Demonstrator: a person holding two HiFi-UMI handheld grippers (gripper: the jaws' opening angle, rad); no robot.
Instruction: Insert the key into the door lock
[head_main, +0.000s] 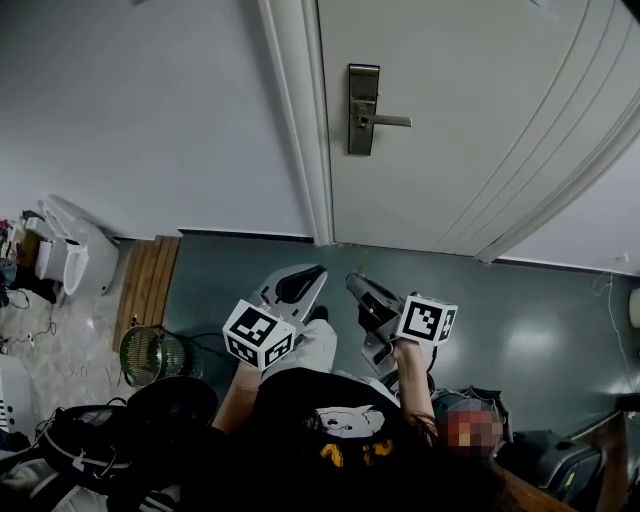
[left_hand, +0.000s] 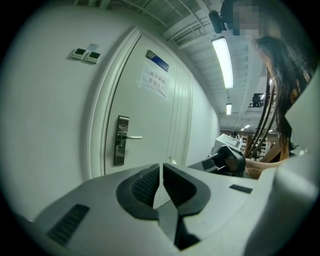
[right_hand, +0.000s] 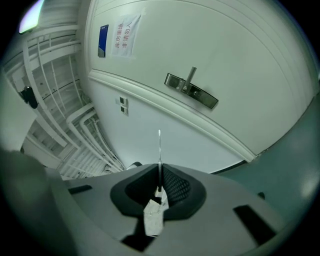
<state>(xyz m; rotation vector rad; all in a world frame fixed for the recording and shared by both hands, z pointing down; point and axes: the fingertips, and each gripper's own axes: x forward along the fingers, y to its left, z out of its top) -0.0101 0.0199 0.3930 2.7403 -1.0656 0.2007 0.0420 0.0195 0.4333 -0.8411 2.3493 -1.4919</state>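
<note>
The white door (head_main: 480, 120) is closed. Its metal lock plate (head_main: 362, 110) carries a lever handle and sits near the door's left edge; it also shows as the lock plate (left_hand: 120, 140) and lock plate (right_hand: 191, 91). My right gripper (right_hand: 160, 170) is shut on the key (right_hand: 159, 147), whose thin blade points out edge-on, with a white tag (right_hand: 153, 216) hanging behind the jaws. My left gripper (left_hand: 161, 167) is shut with nothing in it. In the head view both, the left gripper (head_main: 300, 283) and the right gripper (head_main: 360, 290), are held low, well short of the door.
A door frame (head_main: 300, 120) and a grey wall lie left of the lock. On the floor at left are a wooden board (head_main: 148, 285), a green wire basket (head_main: 150, 355), a white appliance (head_main: 72, 250) and dark bags (head_main: 90, 440). A paper notice (left_hand: 155, 81) hangs on the door.
</note>
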